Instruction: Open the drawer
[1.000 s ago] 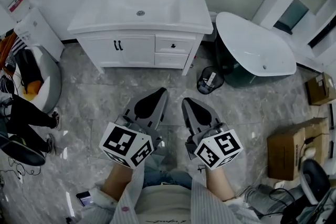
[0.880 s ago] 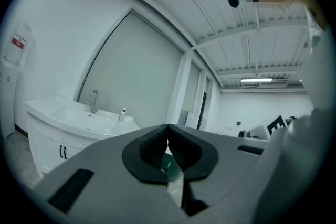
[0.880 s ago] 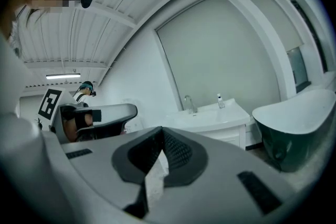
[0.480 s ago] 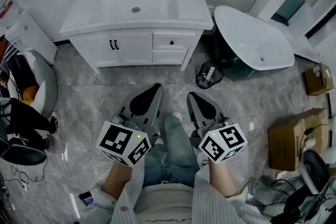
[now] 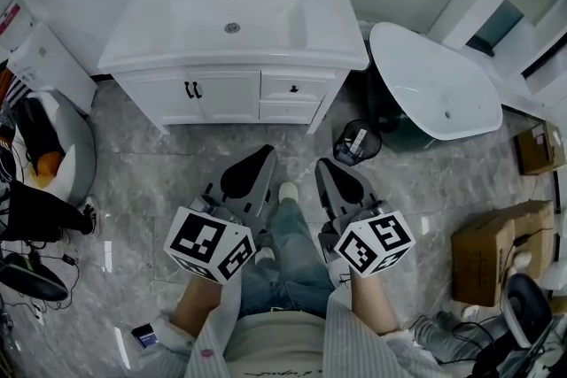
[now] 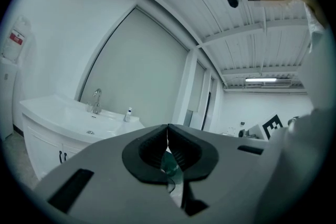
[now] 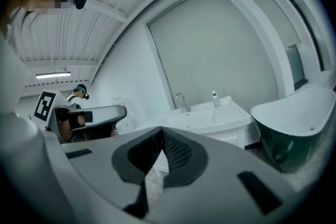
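The white vanity (image 5: 232,57) stands ahead of me across the floor, with two stacked drawers at its right end. The upper drawer (image 5: 297,88) has a small dark knob, and the lower drawer (image 5: 291,111) sits under it; both are closed. My left gripper (image 5: 257,157) and right gripper (image 5: 326,165) point level at the cabinet, well short of it. In the left gripper view the left gripper (image 6: 167,128) is shut and empty, with the vanity (image 6: 58,126) to its left. The right gripper (image 7: 161,131) is also shut and empty in its own view, the vanity (image 7: 210,120) beyond it.
A white freestanding tub (image 5: 434,88) stands right of the vanity, with a small dark bin (image 5: 354,140) between them. Cardboard boxes (image 5: 485,252) lie at the right. A seated person's legs (image 5: 40,208) and a white appliance (image 5: 49,57) are at the left. My own leg (image 5: 288,235) reaches forward between the grippers.
Both grippers have moved toward the vanity, still shut. My leg and shoe have swung forward between them, and the vanity looks slightly nearer.
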